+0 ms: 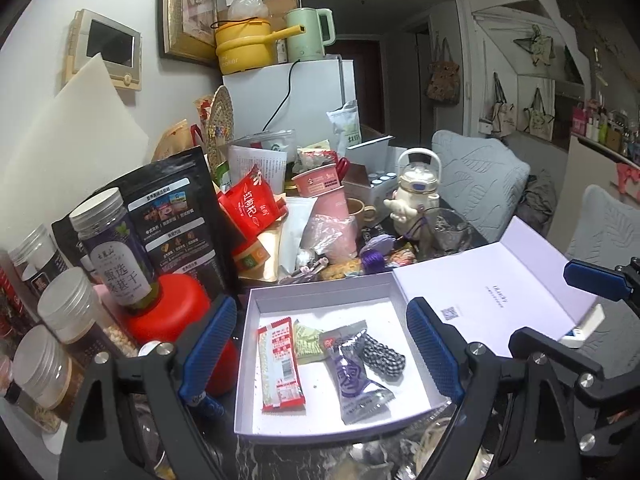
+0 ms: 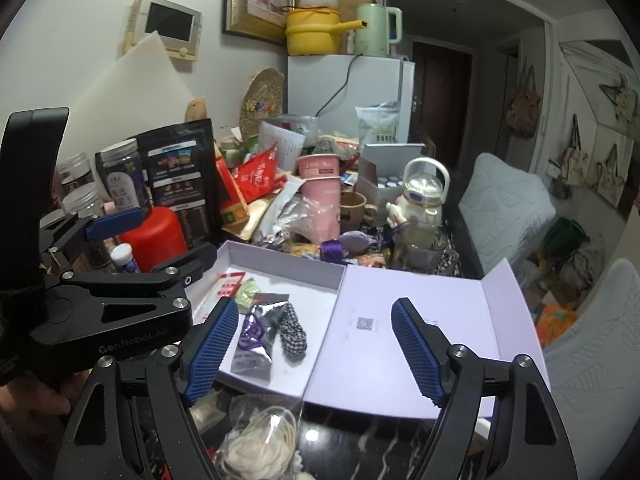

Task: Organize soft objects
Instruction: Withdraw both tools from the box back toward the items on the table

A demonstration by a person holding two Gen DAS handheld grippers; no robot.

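Note:
An open lilac box [image 1: 256,360] lies on the dark marble table, its lid [image 1: 500,280] folded out flat to the right. Inside lie a red-and-white packet [image 1: 280,364], a green packet [image 1: 308,342], a grey-and-purple packet [image 1: 356,376] and a black-and-white checked scrunchie [image 1: 384,354]. My left gripper [image 1: 320,308] hangs open above the box's front half, holding nothing. My right gripper [image 2: 316,306] is also open and empty, over the seam between box [image 2: 280,264] and lid [image 2: 420,312], with the scrunchie [image 2: 292,332] just left of its centre.
Behind the box is dense clutter: a red container [image 1: 168,308] with a jar on top, a black pouch [image 1: 176,216], a pink cup [image 1: 336,216], a white teapot [image 1: 416,188] and a glass [image 1: 448,228]. A clear bag of white cord [image 2: 260,440] lies in front. Grey chairs stand right.

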